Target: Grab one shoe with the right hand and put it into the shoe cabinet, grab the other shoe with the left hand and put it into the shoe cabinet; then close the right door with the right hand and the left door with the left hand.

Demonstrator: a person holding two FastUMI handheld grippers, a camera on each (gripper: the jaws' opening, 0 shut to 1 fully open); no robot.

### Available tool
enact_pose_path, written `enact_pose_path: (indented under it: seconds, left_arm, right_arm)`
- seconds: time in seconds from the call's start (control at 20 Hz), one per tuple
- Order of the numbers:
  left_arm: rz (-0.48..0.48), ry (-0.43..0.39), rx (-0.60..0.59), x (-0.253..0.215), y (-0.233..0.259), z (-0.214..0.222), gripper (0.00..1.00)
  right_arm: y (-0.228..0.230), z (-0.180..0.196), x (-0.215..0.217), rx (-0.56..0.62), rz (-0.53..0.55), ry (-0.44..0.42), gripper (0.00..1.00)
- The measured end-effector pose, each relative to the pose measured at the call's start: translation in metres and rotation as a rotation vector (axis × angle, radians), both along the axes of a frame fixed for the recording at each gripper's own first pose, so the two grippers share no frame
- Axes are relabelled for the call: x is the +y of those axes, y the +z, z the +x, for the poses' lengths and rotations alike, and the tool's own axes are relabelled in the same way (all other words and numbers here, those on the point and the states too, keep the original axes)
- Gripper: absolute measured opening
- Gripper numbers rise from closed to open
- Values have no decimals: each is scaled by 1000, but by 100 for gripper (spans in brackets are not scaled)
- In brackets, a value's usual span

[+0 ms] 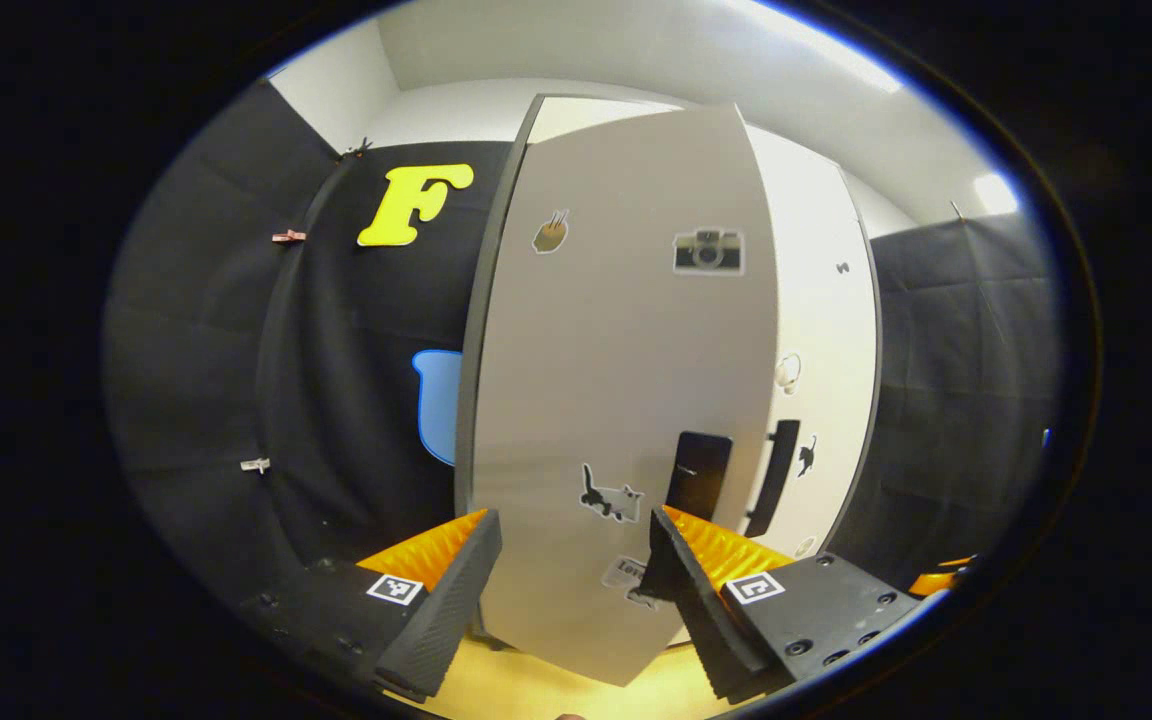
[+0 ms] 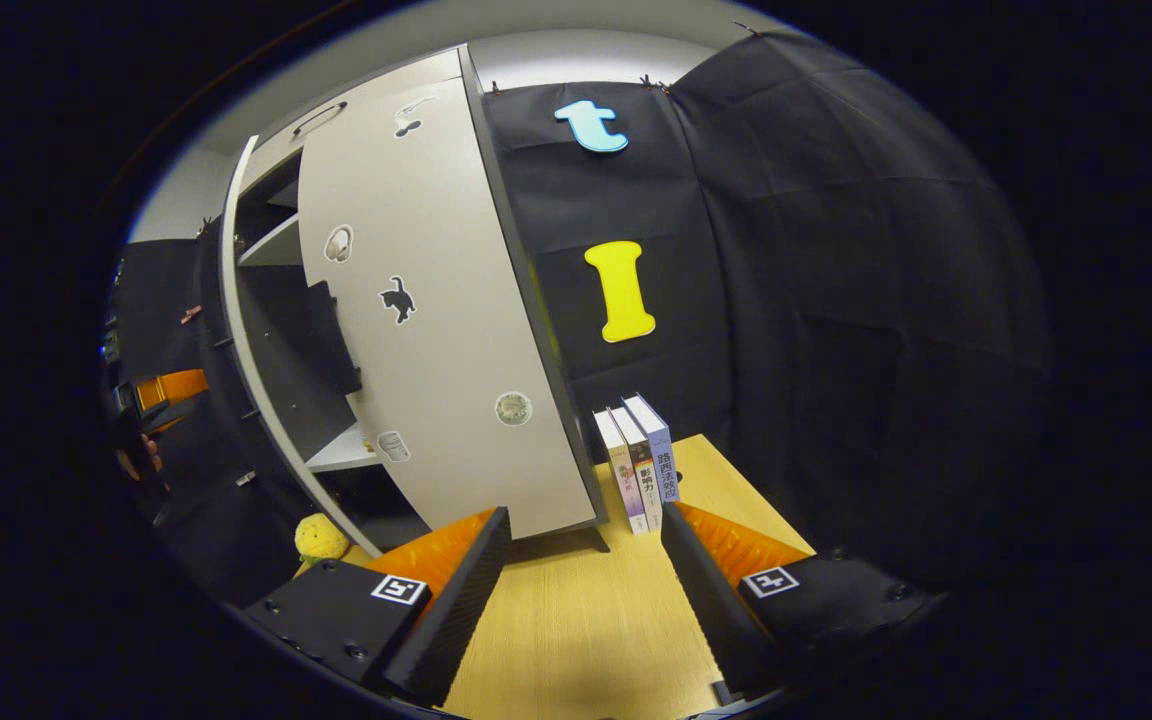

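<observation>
Hovering with fingers well apart and nothing between them, left claw point(image 1: 571, 590) facing the left door point(image 1: 626, 400) just ahead, not visibly touching it. Swung part-way out, that door, its free edge toward the right finger, a dark handle point(image 1: 698, 475) low on the panel just above that finger. Beyond it to the right, the right door point(image 1: 821, 330) with its own handle point(image 1: 781, 475), seemingly closed or close to it. A stiff, flat panel on hinges, probably light to swing; smooth face, so likely slippery under a sliding tip. Best pushed flat near the free edge or by the handle, far from the hinge, rather than pinched. Right claw point(image 2: 581, 590) likewise spread and empty, poised over the wooden tabletop point(image 2: 576, 620). Ahead and left of it, the shoe cabinet point(image 2: 356, 340) with the left door ajar and shelves showing; upright books point(image 2: 636, 460) straight ahead; a yellow soft thing point(image 2: 321, 538) low at the left. Shoes not made out on the shelves from here.
</observation>
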State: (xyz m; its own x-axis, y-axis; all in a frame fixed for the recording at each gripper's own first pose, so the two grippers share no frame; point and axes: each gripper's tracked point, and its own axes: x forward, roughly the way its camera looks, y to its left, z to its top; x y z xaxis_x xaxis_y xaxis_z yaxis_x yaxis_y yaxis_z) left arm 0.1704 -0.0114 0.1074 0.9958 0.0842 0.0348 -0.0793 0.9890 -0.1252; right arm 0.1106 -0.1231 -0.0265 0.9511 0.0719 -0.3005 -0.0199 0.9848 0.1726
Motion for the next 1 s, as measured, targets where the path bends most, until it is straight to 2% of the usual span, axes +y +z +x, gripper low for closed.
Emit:
enact_pose_path:
  seconds: [0.25, 0.45, 0.5, 0.65, 0.8, 1.0]
  left_arm:
    - [-52, 76, 60, -23, -38, -23, 94]
    - [-19, 155, 96, -26, -63, -57, 97]
    - [0, 174, 108, -28, -67, -66, 94]
    - [27, 211, 123, -35, -73, -86, 95]
    - [14, 202, 121, -46, -76, -93, 95]
    - [28, 152, 114, -52, -75, -96, 95]
  right_arm:
    - [10, 16, -19, -42, -70, 90, 98]
    - [3, 24, -14, -56, -65, 171, 98]
    - [0, 25, -9, -55, -58, 196, 98]
    - [-5, 28, 6, -55, -47, 261, 98]
    - [-1, 24, 21, -65, -47, 301, 98]
    - [20, 7, 40, -113, -51, 298, 98]
